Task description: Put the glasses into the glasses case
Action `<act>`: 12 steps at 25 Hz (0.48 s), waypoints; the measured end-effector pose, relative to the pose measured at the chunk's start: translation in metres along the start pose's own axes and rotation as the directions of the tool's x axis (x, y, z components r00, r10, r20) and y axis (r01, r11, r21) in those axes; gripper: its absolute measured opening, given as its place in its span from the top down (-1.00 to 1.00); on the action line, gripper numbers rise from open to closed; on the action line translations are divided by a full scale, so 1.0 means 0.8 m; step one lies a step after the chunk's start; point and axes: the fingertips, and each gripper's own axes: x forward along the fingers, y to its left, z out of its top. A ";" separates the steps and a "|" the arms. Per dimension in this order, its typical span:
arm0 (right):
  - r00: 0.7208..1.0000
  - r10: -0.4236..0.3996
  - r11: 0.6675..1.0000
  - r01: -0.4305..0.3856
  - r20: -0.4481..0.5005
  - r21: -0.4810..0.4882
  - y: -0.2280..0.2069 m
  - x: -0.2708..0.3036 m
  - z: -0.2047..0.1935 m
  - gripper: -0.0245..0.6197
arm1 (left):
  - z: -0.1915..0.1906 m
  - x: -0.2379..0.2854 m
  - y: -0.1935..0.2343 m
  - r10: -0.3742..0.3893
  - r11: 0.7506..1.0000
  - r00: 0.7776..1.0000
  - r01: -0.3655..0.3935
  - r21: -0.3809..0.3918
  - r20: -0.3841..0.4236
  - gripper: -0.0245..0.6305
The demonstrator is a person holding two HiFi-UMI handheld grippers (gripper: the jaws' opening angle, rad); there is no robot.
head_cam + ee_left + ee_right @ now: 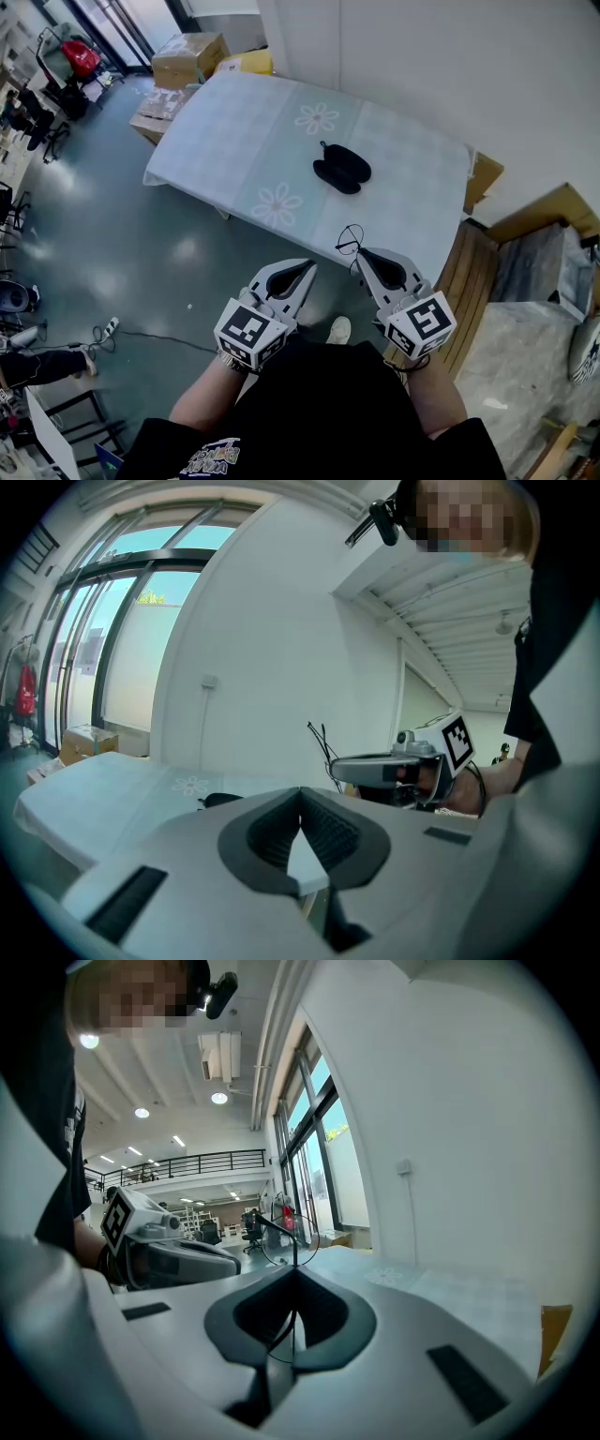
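A black glasses case (341,169) lies open in the middle of the table (244,141), which has a pale flowered cloth. My right gripper (359,253) hovers off the table's near edge, shut on a pair of thin wire-framed glasses (350,240). In the right gripper view a round lens (281,1241) sticks up past the closed jaw tips (294,1269). My left gripper (307,266) hangs beside it to the left, shut and holding nothing. From the left gripper view its closed jaws (300,791) point toward the table, with the case (220,800) small beyond them and the glasses' wire (323,742) at the right gripper (389,769).
Cardboard boxes (187,56) stand past the table's far left corner. A wooden pallet (473,272) and a stone slab (534,272) lie to the right. A white wall (450,56) runs behind the table. The person's shoe (338,329) shows on the grey floor (112,244).
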 end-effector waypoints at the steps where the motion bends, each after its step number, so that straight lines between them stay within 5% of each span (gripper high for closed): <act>1: 1.000 0.002 1.000 -0.002 0.000 -0.002 0.001 0.001 0.001 0.85 | 0.001 -0.001 0.001 0.002 1.000 1.000 -0.002 -0.001 0.000 0.84; 12: 1.000 0.015 1.000 -0.015 -0.003 -0.004 0.018 0.028 0.006 0.85 | 0.000 -0.018 0.026 0.014 1.000 1.000 -0.014 -0.013 0.002 0.84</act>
